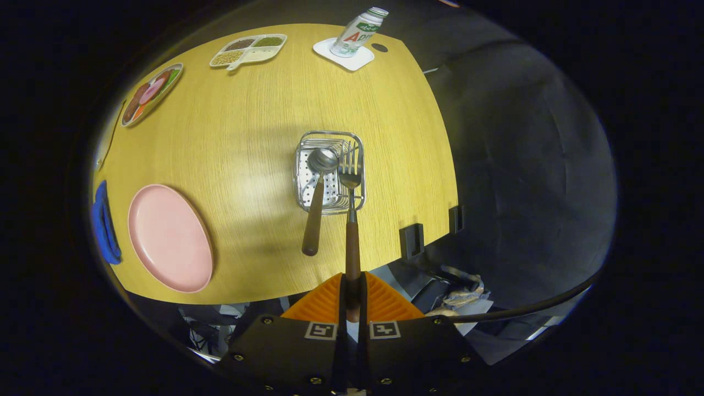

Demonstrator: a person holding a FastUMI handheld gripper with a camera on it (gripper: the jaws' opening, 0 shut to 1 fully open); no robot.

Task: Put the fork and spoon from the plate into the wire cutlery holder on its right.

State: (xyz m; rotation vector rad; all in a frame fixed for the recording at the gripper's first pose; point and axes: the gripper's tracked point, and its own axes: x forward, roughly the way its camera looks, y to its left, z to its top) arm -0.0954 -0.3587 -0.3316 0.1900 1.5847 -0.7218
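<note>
Gripper (352,300) clenched on fork (350,209) handle, tines over wire cutlery holder (330,171) | spoon (317,201) already in, leaning out near side | pink plate (169,237) bare, left | risk: fork knocks spoon, tips holder if released tilted.

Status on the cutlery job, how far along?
Done: spoon stands in the wire cutlery holder, and the pink plate is bare. In hand: claw shut on the fork handle, tines over the holder. Left: lower the fork in and release it.
</note>
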